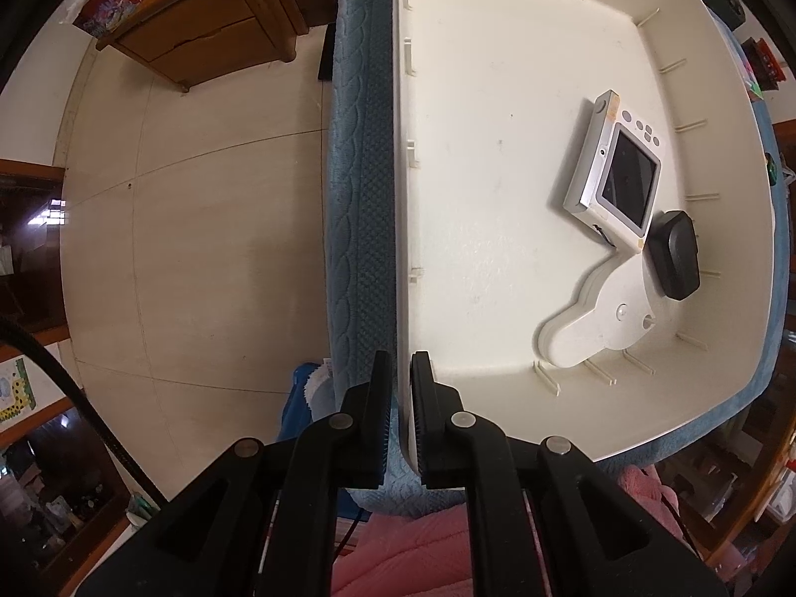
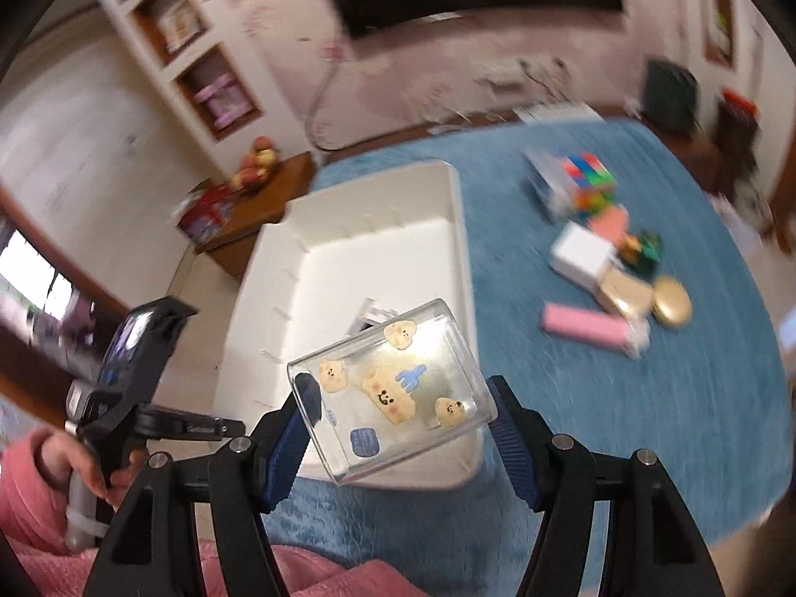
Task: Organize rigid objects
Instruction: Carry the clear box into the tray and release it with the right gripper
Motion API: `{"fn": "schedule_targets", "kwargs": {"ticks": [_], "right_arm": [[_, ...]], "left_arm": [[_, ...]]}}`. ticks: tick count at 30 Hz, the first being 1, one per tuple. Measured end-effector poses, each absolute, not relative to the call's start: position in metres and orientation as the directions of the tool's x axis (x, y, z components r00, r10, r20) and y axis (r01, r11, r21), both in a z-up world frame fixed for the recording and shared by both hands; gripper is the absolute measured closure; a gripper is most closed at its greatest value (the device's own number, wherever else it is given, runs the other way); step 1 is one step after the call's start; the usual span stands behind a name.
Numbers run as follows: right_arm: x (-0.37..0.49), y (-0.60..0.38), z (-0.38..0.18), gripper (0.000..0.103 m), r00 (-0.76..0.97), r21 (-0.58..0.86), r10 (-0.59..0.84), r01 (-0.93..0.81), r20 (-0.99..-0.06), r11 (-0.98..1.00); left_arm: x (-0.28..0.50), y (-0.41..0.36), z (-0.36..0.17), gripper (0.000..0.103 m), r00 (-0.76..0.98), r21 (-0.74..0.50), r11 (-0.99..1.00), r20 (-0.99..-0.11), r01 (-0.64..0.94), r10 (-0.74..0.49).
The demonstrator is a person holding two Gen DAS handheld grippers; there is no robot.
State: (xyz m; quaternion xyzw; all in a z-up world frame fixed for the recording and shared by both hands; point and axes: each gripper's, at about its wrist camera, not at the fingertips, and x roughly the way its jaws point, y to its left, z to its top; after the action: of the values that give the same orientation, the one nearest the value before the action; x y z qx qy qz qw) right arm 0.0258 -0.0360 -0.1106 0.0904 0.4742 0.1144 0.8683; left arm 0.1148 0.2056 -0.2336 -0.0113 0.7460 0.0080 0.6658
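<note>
— What are the fingers doing right now?

— The right gripper (image 2: pixel 398 410) has its blue pads (image 2: pixel 286 447) pinching a clear box (image 2: pixel 393 393) with bear stickers on it, one pad on each side. The box is tilted and held in the air over the near end of the white bin (image 2: pixel 348 248). The left gripper (image 1: pixel 400 413) has its fingers (image 1: pixel 380 398) pressed nearly together on the bin's near wall (image 1: pixel 403 199), one finger outside, one inside.

— So the left just steadies the bin?

— That's my reading. The step in hand looks like carrying the clear box to the bin.

— What's in the bin already?

— Towards its far side from the left gripper there is a silver camera (image 1: pixel 614 169), a black case (image 1: pixel 674 253) just beside it, and a white flat piece (image 1: pixel 597 313) that touches the camera's corner.

— And next?

— I'd say lower the box onto the bare floor of the bin, clear of the camera, level it, then spread the pads. More things wait on the blue bedspread (image 2: pixel 622 423) beyond the bin: a coloured cube (image 2: pixel 587 179), a pink bar (image 2: pixel 584 326), a gold disc (image 2: pixel 671 303).
</note>
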Motion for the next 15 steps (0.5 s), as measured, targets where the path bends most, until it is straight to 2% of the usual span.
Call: {"fn": "schedule_targets", "kwargs": {"ticks": [10,15], "right_arm": [[0.031,0.022,-0.106,0.035,0.523,0.151,0.34,-0.371,-0.782,0.916],[0.028,0.048,-0.108,0.034,0.513,0.058,0.314,-0.454,-0.799,0.889]], "left_arm": [[0.117,0.206,-0.235,0.094,-0.116,-0.004,0.999,-0.993,-0.033,-0.008],[0.119,0.209,-0.235,0.094,-0.113,-0.011,0.999,-0.993,-0.043,-0.016]]}}
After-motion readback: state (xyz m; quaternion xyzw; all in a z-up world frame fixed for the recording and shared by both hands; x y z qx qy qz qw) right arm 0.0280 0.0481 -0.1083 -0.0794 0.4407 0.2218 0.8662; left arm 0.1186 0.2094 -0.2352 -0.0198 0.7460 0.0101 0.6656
